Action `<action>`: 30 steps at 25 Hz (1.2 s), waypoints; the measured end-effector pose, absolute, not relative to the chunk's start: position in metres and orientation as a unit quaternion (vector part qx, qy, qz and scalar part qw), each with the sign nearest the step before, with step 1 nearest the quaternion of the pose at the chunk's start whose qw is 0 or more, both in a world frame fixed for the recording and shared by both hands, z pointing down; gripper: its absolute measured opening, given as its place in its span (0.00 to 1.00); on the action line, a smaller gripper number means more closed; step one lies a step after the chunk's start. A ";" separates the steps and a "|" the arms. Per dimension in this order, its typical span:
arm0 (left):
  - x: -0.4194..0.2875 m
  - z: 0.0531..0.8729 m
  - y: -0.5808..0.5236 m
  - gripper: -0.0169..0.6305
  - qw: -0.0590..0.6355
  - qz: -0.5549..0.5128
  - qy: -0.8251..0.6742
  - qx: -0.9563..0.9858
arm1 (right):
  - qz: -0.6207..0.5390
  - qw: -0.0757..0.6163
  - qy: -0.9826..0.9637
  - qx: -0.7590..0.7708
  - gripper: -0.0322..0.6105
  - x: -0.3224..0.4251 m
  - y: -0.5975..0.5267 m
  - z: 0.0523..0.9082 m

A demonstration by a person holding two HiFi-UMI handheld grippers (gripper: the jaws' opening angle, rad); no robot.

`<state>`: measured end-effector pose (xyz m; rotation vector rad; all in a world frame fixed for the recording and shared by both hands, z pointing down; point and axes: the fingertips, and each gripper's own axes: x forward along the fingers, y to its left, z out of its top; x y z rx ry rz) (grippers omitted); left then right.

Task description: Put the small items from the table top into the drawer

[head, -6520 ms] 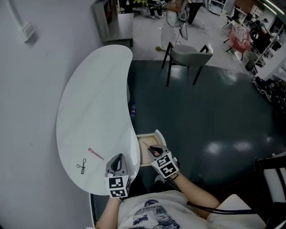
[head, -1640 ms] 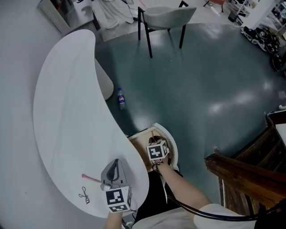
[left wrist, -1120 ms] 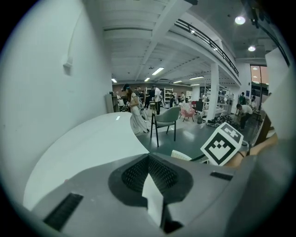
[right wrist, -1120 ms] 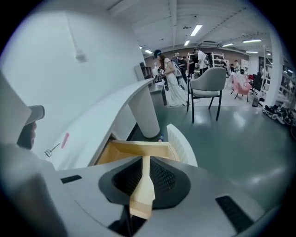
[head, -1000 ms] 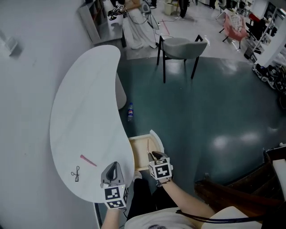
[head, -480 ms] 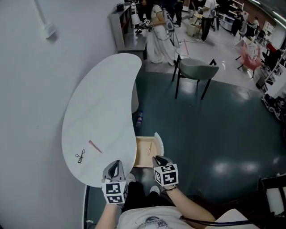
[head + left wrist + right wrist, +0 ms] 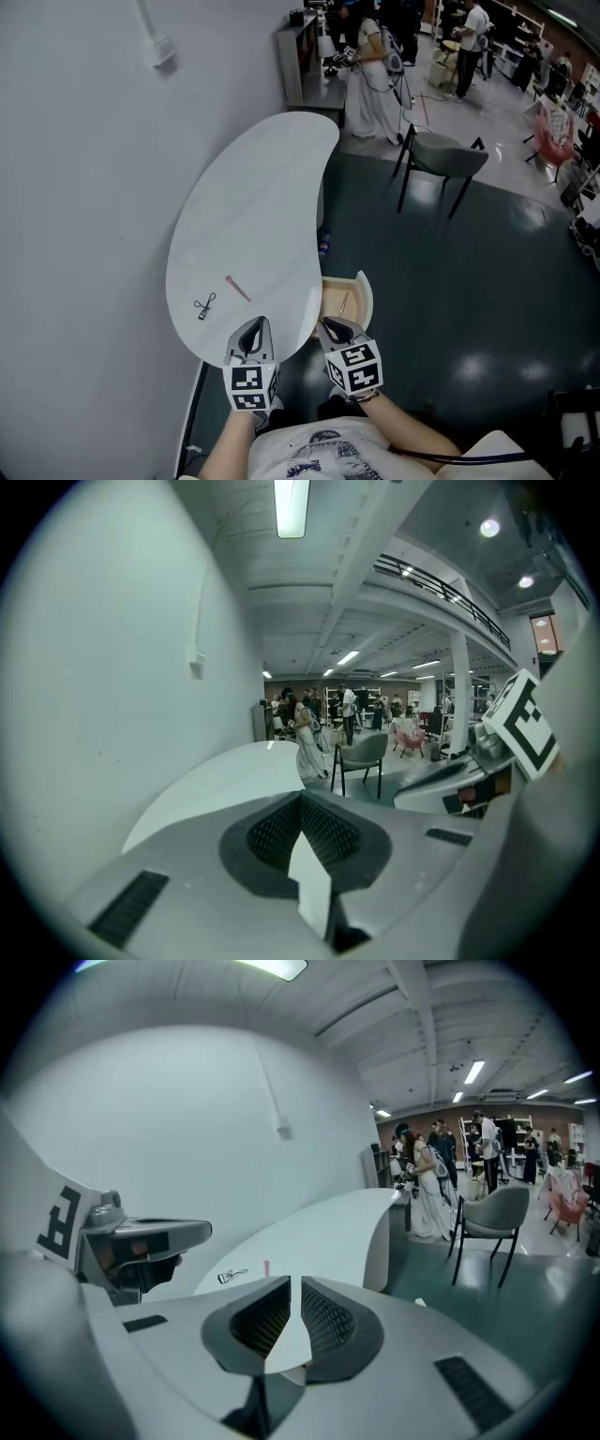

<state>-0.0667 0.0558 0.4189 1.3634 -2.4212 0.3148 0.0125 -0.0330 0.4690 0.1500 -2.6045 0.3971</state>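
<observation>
A pink stick [image 7: 236, 288] and a small black clip [image 7: 204, 306] lie on the white curved table [image 7: 253, 206] near its near end. The wooden drawer [image 7: 361, 281] stands pulled out at the table's right, with a thin stick [image 7: 343, 302] inside. My left gripper [image 7: 253, 325] hovers at the table's near edge, shut and empty [image 7: 302, 803]. My right gripper [image 7: 333, 325] hangs just short of the drawer's near end; its jaws are closing to a thin gap with nothing between them [image 7: 291, 1283]. The right gripper view shows the clip [image 7: 232, 1276] and the pink stick [image 7: 266, 1267] ahead.
A blank wall runs along the table's left side. A grey chair [image 7: 441, 155] stands on the dark floor beyond the table, and a bottle [image 7: 324, 246] lies on the floor by the table's base. People stand by a cabinet [image 7: 305, 52] at the far end.
The right gripper has drawn back from over the drawer towards me. The left gripper stays by the table's near end. The head view has swung, and the table now shows further right.
</observation>
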 end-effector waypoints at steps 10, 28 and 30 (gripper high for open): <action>-0.116 0.392 0.171 0.06 0.161 0.102 -0.860 0.474 | 0.110 0.213 -0.969 0.058 0.13 -0.042 0.063 0.410; -0.171 0.380 0.256 0.06 0.138 0.094 -0.856 0.489 | 0.089 0.200 -0.972 0.081 0.13 -0.088 0.150 0.397; -0.171 0.380 0.257 0.06 0.139 0.086 -0.855 0.493 | 0.088 0.201 -0.972 0.082 0.13 -0.089 0.151 0.397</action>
